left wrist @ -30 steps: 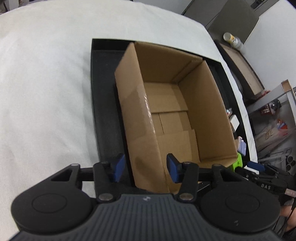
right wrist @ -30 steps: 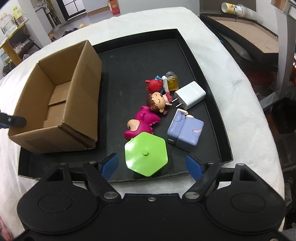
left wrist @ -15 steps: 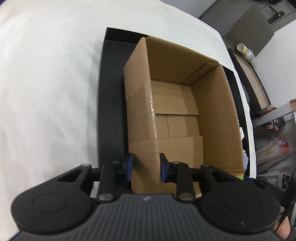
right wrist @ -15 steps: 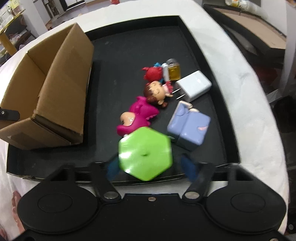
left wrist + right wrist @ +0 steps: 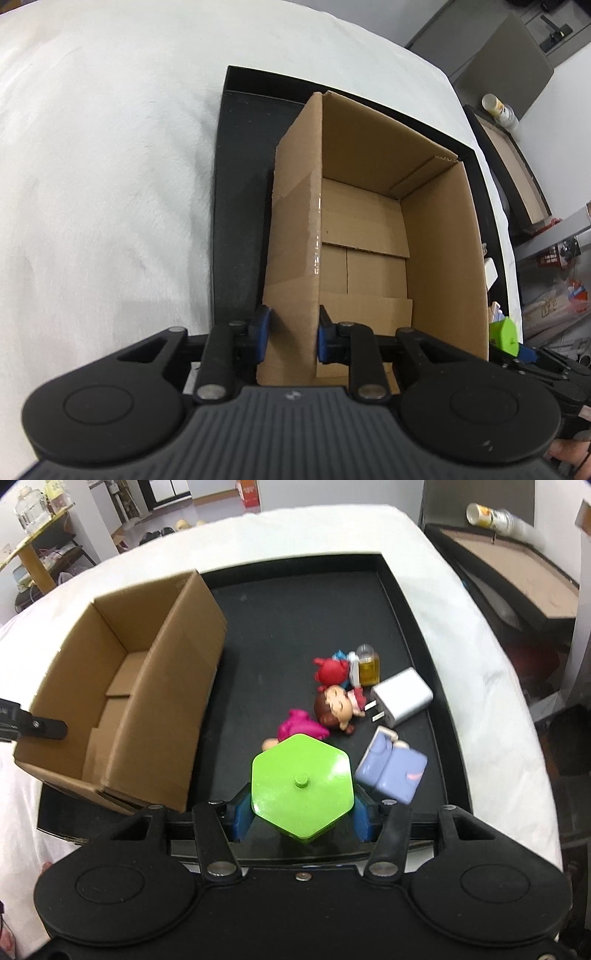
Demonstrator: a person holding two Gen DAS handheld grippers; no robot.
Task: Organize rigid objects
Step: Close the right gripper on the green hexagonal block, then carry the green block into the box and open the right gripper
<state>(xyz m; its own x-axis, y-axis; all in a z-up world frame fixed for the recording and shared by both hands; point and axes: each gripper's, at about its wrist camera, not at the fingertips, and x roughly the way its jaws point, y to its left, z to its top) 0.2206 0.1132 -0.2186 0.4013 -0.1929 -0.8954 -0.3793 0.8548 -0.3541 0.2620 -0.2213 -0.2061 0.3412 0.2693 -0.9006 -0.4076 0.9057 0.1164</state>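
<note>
An open empty cardboard box (image 5: 369,229) stands at the left of a black tray (image 5: 295,620). My left gripper (image 5: 291,334) is shut on the box's near left wall. The box also shows in the right wrist view (image 5: 122,694). My right gripper (image 5: 301,818) is shut on a green hexagonal block (image 5: 302,781), held above the tray's front edge. The block shows at the right edge of the left wrist view (image 5: 504,332). On the tray lie a pink figure (image 5: 299,729), a brown-haired doll (image 5: 334,709), a red figure (image 5: 330,670), a small yellow bottle (image 5: 367,664), a white charger (image 5: 402,701) and a lavender block (image 5: 393,771).
The tray lies on a white cloth-covered table (image 5: 110,184). A dark side table with a cup (image 5: 484,515) stands beyond the right edge. Shelves and clutter fill the room behind.
My left gripper closed on the box wall. My right gripper closed on the green block and lifted it slightly, so it covers part of the pink figure.
</note>
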